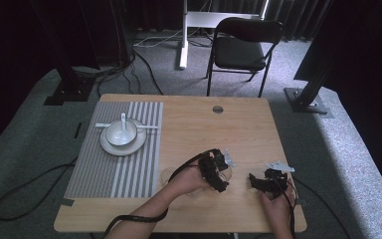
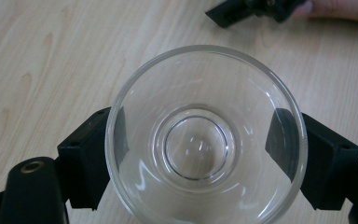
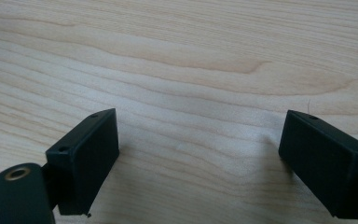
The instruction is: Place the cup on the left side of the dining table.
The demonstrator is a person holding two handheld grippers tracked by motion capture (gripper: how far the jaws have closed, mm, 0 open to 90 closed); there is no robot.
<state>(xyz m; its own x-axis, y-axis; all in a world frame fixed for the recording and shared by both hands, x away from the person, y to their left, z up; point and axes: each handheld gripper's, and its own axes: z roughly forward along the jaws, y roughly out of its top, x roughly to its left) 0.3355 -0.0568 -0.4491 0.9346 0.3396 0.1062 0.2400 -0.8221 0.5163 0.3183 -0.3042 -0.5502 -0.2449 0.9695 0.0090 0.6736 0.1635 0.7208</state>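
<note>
Jaws of the left gripper (image 2: 200,154) clamp the clear round glass bowl (image 2: 205,135) for carrying; beside the bowl, the right gripper (image 3: 200,154) rests wide open and empty on the light wooden table (image 3: 177,56).

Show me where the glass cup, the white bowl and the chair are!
glass cup (image 2: 196,144): left gripper view, on its round clear bottom.
white bowl (image 1: 120,133): high view, on its inside, beside the spoon.
chair (image 1: 238,52): high view, on its black seat.
</note>
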